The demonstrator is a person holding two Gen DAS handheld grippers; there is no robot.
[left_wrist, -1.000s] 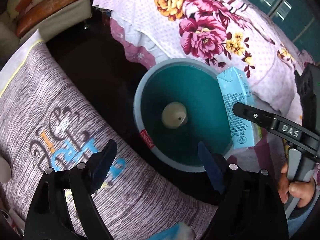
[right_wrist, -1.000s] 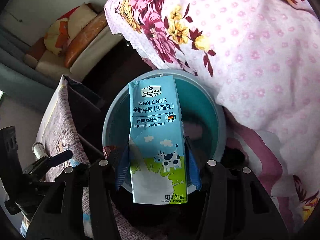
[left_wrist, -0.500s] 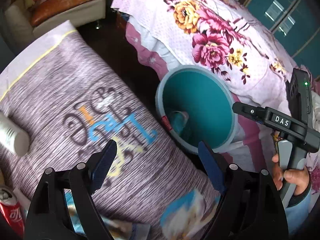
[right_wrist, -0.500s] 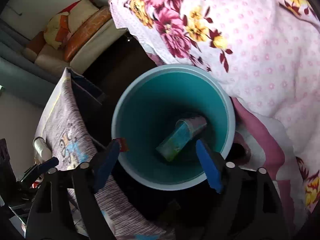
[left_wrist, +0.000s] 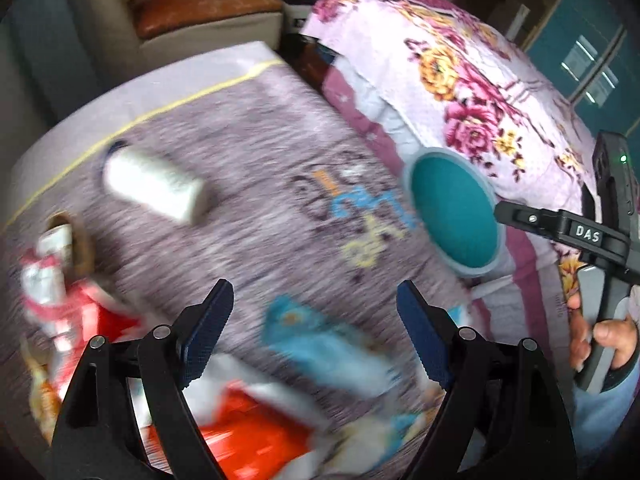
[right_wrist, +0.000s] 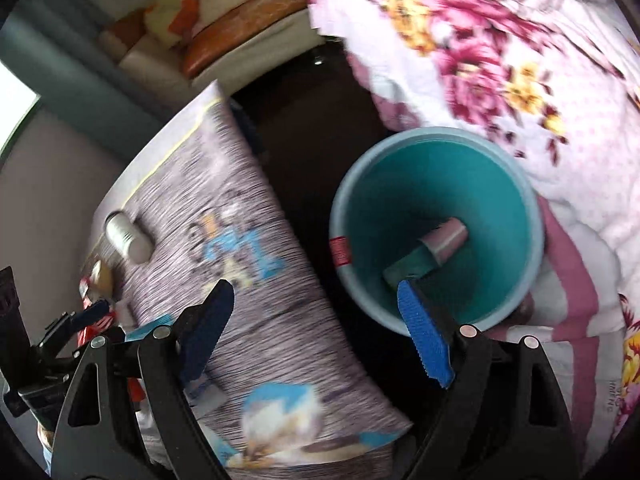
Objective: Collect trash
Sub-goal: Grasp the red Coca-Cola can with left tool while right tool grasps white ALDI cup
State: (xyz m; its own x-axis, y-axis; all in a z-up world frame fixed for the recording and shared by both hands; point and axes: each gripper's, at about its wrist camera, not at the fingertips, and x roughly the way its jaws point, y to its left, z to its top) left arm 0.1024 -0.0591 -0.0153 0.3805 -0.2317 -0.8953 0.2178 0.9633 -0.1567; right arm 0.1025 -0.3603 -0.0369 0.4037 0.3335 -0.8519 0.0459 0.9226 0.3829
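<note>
Left wrist view is heavily motion-blurred. The left gripper [left_wrist: 316,332] has its jaws spread wide with nothing between them, above a table [left_wrist: 256,128] covered in a grey wood-grain cloth with coloured lettering. Items near the table's near edge are smeared: a blue wrapper [left_wrist: 328,344], a red-orange packet [left_wrist: 256,436] and a red-and-white object [left_wrist: 60,292] near the left edge cannot be identified further. A white bottle [left_wrist: 156,188] lies on its side near the far-left corner, long axis running from upper left to lower right in this view; which end is the cap cannot be made out. The teal bin [left_wrist: 452,216] stands beyond the table's right edge, its contents hidden at this angle. A hand [left_wrist: 600,340] grips the right device's handle at the right of the frame.

Right wrist view: the right gripper [right_wrist: 320,328] has its jaws opening, with nothing between them. Its right finger [right_wrist: 424,344] covers the near end of the milk carton [right_wrist: 424,260], which lies inside the bin [right_wrist: 532,208] on the bottom. The carton's long axis slants from lower left to upper right in this view, its grey end [right_wrist: 448,240] leaning toward the far-right wall; print on the carton is unreadable. A red label [right_wrist: 340,250] sits on the bin's left rim. The floral blanket [right_wrist: 520,64] touches the bin's far and right sides.
</note>
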